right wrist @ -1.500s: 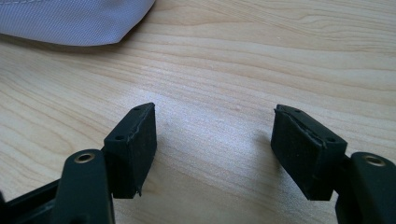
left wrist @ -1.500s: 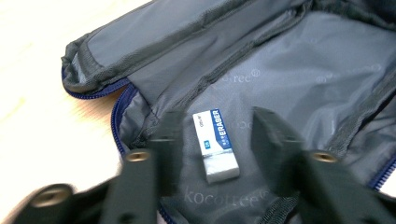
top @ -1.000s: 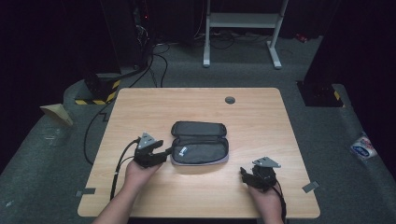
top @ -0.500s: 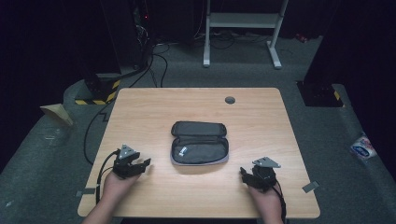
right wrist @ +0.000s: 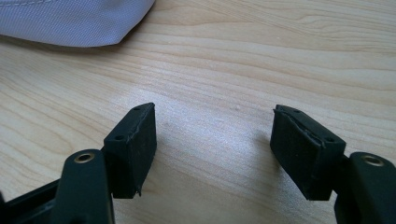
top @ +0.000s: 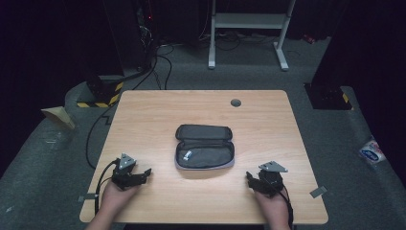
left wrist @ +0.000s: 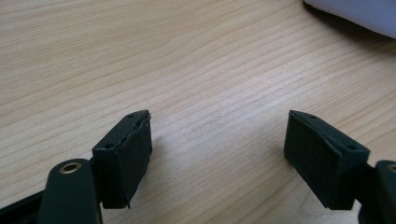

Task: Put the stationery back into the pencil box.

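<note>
An open grey zip pouch [top: 204,147] lies in the middle of the wooden table [top: 158,110], with a small white and blue item [top: 188,155] inside at its left. My left gripper [top: 145,173] rests near the table's front left, apart from the pouch; its jaws have just been opening and stand open over bare wood [left wrist: 218,121]. A corner of the pouch [left wrist: 355,14] lies beyond them. My right gripper [top: 249,178] sits at the front right, open and empty [right wrist: 214,121], with the pouch's edge [right wrist: 74,21] ahead.
A dark round grommet [top: 235,102] is set in the table near its far edge. Cables [top: 95,139] trail off the left side onto the grey floor. A white desk frame [top: 249,21] stands behind the table. A packet [top: 372,152] lies on the floor at right.
My left gripper has drawn back from the pouch's left end toward the front left corner and sunk to the table. The right gripper has stayed put.
</note>
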